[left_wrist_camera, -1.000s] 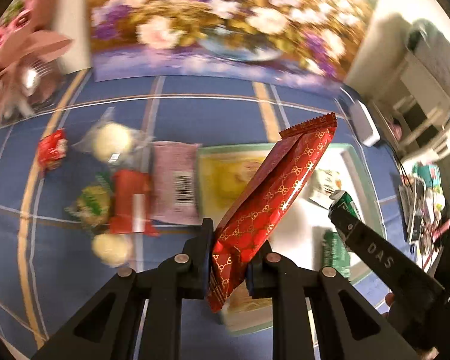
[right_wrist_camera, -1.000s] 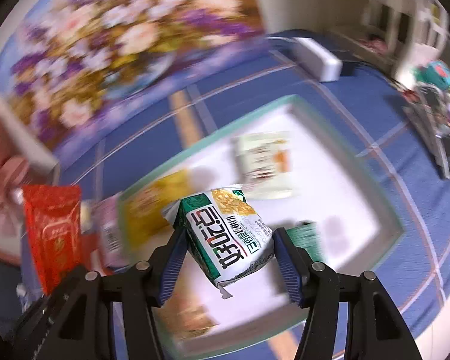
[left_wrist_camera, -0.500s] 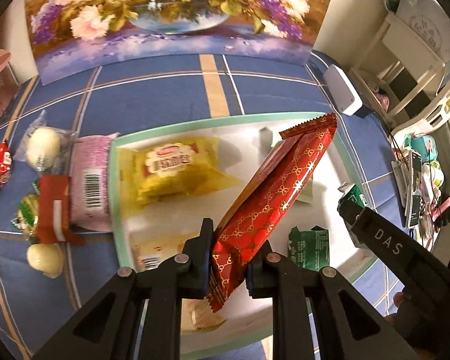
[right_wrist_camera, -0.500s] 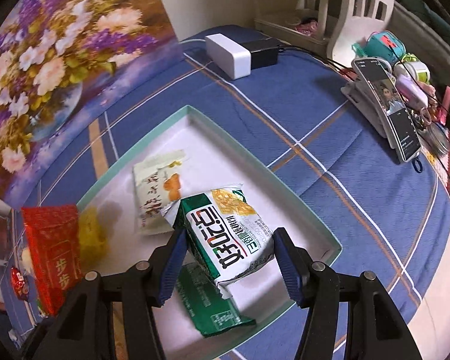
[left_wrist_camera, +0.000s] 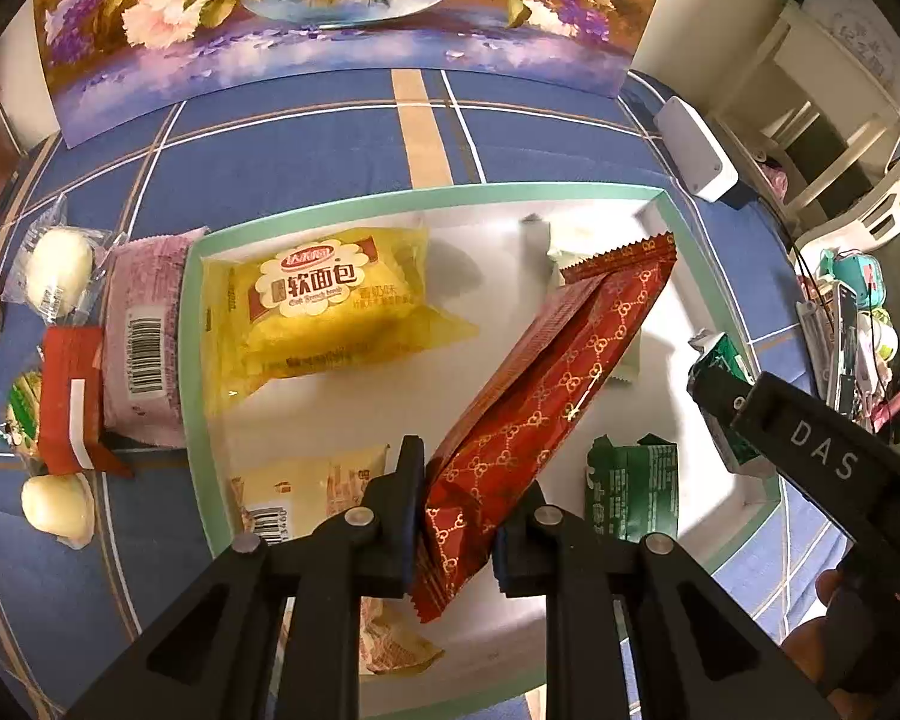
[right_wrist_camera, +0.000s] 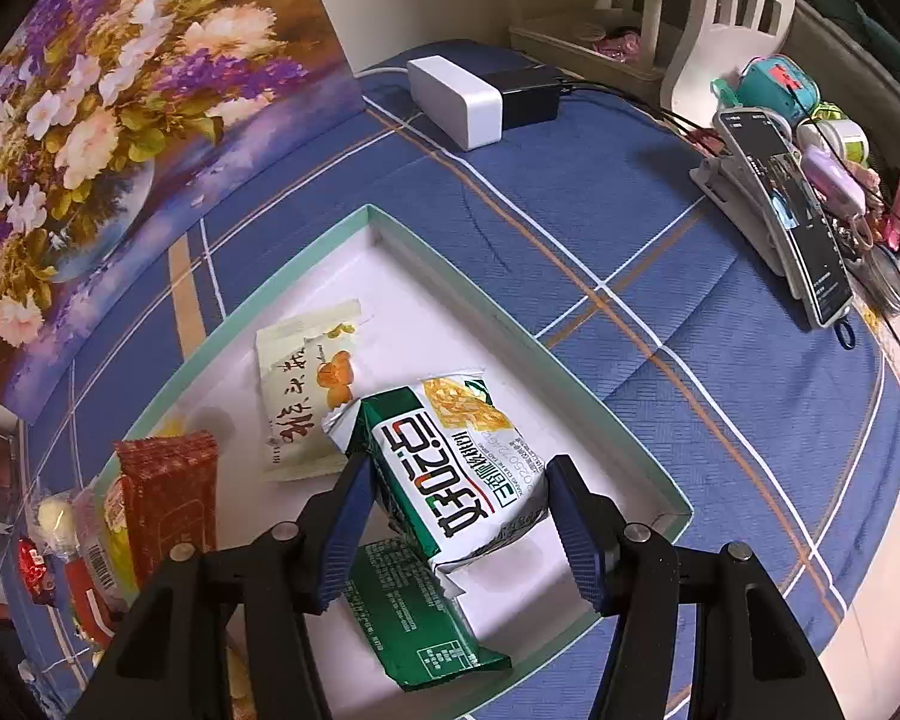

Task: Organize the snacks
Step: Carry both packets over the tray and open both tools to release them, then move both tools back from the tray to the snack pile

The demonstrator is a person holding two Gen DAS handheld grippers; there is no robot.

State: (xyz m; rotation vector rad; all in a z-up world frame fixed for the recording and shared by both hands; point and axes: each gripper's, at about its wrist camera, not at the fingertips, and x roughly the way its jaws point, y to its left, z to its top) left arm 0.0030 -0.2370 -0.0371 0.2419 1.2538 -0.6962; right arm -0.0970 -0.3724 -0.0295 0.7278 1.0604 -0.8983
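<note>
Left wrist view: the left tool [left_wrist_camera: 459, 531] is pinched tight on the bottom end of a long red pack [left_wrist_camera: 546, 396]. The pack sticks up and leans over the white tray [left_wrist_camera: 426, 197], which sits in the middle of the blue tabletop [left_wrist_camera: 306, 150]. In the tray lie a yellow bread pack [left_wrist_camera: 324, 312], a pale pack [left_wrist_camera: 306, 498] at the near side and a flat green pack [left_wrist_camera: 633, 492]. More snacks wait on the tabletop by the tray's left edge: a pink pack [left_wrist_camera: 147, 342], a red box [left_wrist_camera: 69, 396] and two white buns [left_wrist_camera: 57, 267].

Right wrist view: the right tool [right_wrist_camera: 459, 531] squeezes a puffy white-and-green bag [right_wrist_camera: 450, 474] from both sides. It hangs over the tray's [right_wrist_camera: 498, 330] near right corner, right above the flat green pack [right_wrist_camera: 414, 612]. A cream pack [right_wrist_camera: 306, 390] lies just behind it.

What could go wrong: the red pack is held only at its tip, so it could swing and tip out over the tray wall when let go. The puffy bag could land on the green pack and slide off. The two tools are near each other, so they might bump.
</note>
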